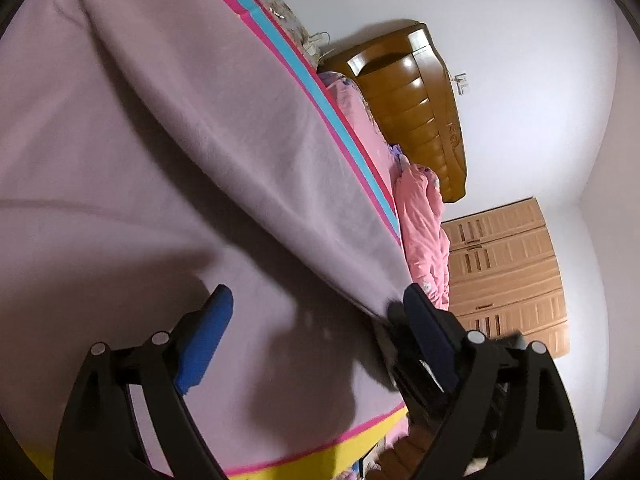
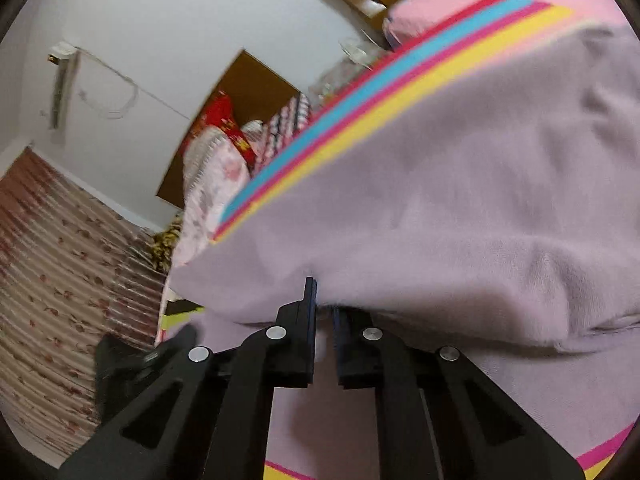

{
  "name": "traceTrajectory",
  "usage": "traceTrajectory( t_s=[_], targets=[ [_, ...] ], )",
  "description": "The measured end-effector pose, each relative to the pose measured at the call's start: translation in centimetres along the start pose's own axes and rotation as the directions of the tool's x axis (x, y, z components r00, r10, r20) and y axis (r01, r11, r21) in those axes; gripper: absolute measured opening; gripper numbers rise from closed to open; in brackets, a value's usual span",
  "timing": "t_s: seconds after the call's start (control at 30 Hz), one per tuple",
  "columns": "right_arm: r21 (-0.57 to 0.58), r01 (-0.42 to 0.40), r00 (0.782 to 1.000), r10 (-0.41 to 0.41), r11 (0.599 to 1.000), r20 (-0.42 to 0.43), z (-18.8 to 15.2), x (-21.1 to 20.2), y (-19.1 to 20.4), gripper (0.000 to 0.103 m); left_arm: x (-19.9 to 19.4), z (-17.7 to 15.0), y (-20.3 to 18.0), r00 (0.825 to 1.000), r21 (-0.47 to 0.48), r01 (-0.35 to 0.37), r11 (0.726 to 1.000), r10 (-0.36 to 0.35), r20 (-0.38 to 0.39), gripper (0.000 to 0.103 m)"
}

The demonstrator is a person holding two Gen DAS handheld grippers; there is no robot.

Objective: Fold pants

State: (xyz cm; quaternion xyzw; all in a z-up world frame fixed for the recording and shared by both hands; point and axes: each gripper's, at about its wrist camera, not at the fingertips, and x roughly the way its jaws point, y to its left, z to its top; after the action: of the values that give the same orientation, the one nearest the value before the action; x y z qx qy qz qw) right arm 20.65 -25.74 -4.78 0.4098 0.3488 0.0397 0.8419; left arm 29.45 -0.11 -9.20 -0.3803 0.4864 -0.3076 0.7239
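Lilac pants point(image 1: 168, 184) with pink, cyan and yellow side stripes point(image 1: 340, 128) lie spread over the bed and fill most of both views. My left gripper point(image 1: 320, 312) hovers open above the cloth, its blue pads point(image 1: 208, 336) wide apart. The right-hand pad sits beside a raised fold that runs up to the left. In the right wrist view the pants point(image 2: 460, 200) bulge up in a thick fold. My right gripper point(image 2: 325, 304) is shut on the lower edge of that fold, and the cloth drapes over one fingertip.
A wooden headboard point(image 1: 420, 120) and a crumpled pink quilt point(image 1: 424, 232) lie beyond the pants, with a wardrobe point(image 1: 508, 272) behind. The right wrist view shows stacked floral bedding point(image 2: 216, 184), a patterned curtain point(image 2: 52, 280) and a wall air conditioner point(image 2: 60, 88).
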Motion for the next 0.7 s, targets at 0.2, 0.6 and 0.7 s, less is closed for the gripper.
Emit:
traceTrajectory(
  t_s=[0.2,0.6,0.7],
  targets=[
    [0.002,-0.034,0.999,0.034,0.999,-0.009,0.5,-1.1,-0.2,0.011,1.4,4.1,0.9,0.995,-0.081,-0.003,0.997,0.011,0.104,0.056],
    [0.114,0.195,0.977,-0.203,0.974,0.064,-3.6,-9.3,-8.3,0.060,0.8,5.6,0.4,0.996,-0.015,-0.069,0.997,0.070,0.060,0.007],
    [0.200,0.244,0.954,-0.272,0.949,0.128,-3.2,-12.5,-11.0,0.057,1.0,5.4,1.0,0.994,-0.001,-0.088,0.996,0.087,0.058,0.010]
  ],
)
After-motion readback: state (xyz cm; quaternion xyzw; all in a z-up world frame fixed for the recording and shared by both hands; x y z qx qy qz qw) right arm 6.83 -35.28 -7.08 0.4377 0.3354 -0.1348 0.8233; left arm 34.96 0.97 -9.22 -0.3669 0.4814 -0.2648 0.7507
